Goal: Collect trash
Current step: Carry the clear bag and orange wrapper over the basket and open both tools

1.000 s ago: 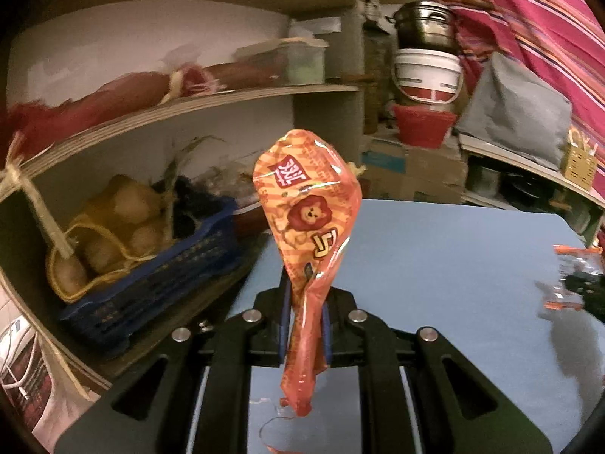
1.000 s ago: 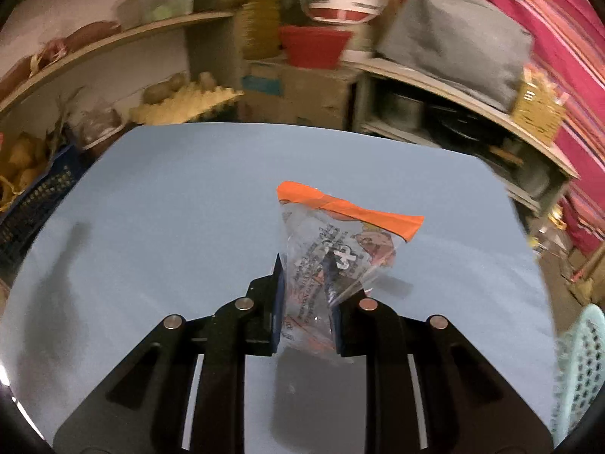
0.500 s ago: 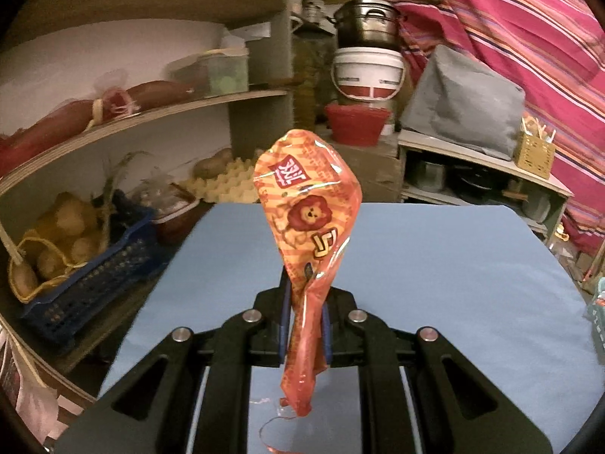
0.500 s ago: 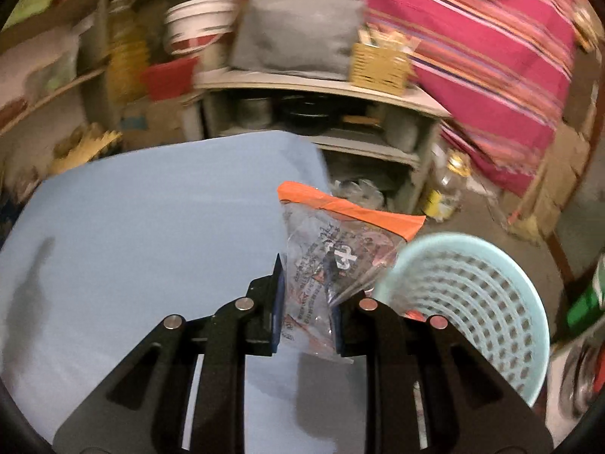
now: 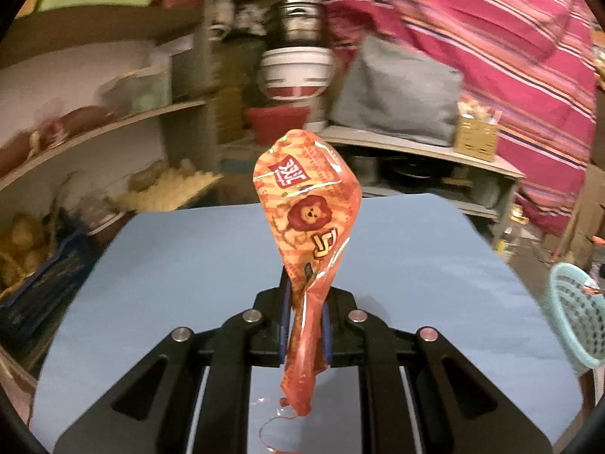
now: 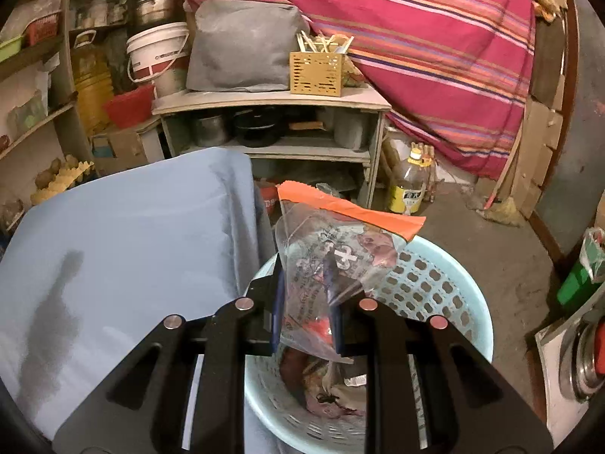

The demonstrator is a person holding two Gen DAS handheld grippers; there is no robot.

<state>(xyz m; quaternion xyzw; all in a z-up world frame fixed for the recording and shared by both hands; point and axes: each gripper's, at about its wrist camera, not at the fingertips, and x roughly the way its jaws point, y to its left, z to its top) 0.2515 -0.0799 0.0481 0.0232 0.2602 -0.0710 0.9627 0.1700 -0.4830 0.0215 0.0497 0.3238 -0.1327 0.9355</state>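
Right wrist view: the right claw (image 6: 306,312), closed on a clear wrapper (image 6: 332,261) with an orange strip along its top, holds it directly over the pale-blue perforated basket (image 6: 446,291), which stands on the floor against the edge of the blue surface (image 6: 124,227) and already contains crumpled litter. This position suggests a drop is intended, so the wrapper falls inside the rim. Left wrist view: the left claw (image 5: 305,319) pinches the twisted neck of an orange foil snack bag (image 5: 306,219), glossy, creased and printed with a lion face. It is carried above the blue surface, with the basket (image 5: 574,321) well apart at the right edge, presumably awaiting its turn.
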